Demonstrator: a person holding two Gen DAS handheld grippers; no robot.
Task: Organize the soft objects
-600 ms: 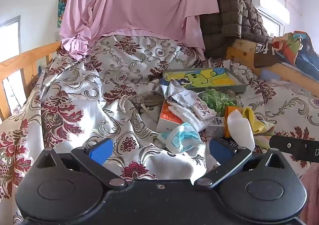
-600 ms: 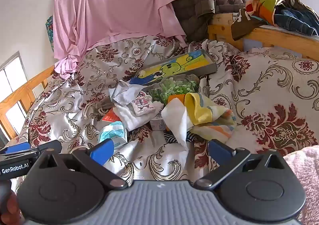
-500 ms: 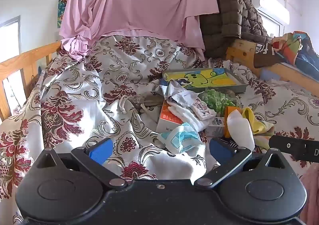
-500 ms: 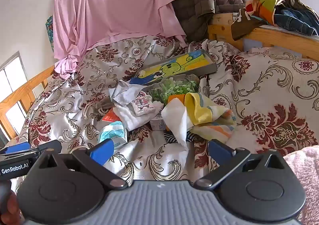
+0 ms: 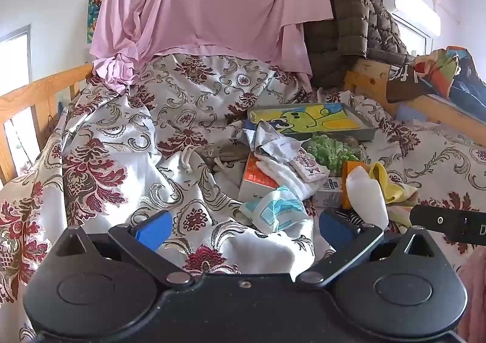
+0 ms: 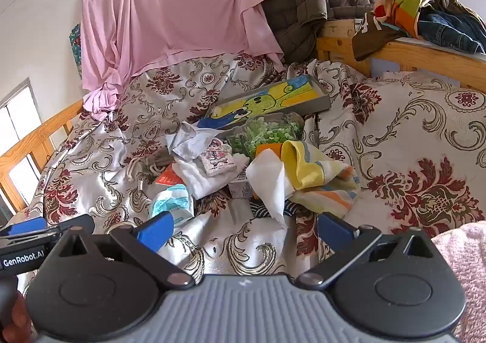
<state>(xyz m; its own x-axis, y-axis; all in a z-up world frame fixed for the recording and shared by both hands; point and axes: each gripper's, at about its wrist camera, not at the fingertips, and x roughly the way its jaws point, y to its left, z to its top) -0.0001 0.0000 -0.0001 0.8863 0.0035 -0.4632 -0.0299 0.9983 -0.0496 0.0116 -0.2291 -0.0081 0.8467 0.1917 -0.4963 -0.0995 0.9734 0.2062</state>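
A heap of small items lies on the floral bedspread. It holds a blue-and-white tissue pack, a white cloth, a yellow striped cloth, a crumpled grey cloth, a white folded cloth, a pink printed pack and a drawstring pouch. My left gripper is open just short of the tissue pack. My right gripper is open in front of the white cloth. Neither holds anything.
Behind the heap lie a yellow cartoon tray, a bag of green bits and an orange box. A pink sheet and brown quilted jacket hang at the back. Wooden rails flank the bed.
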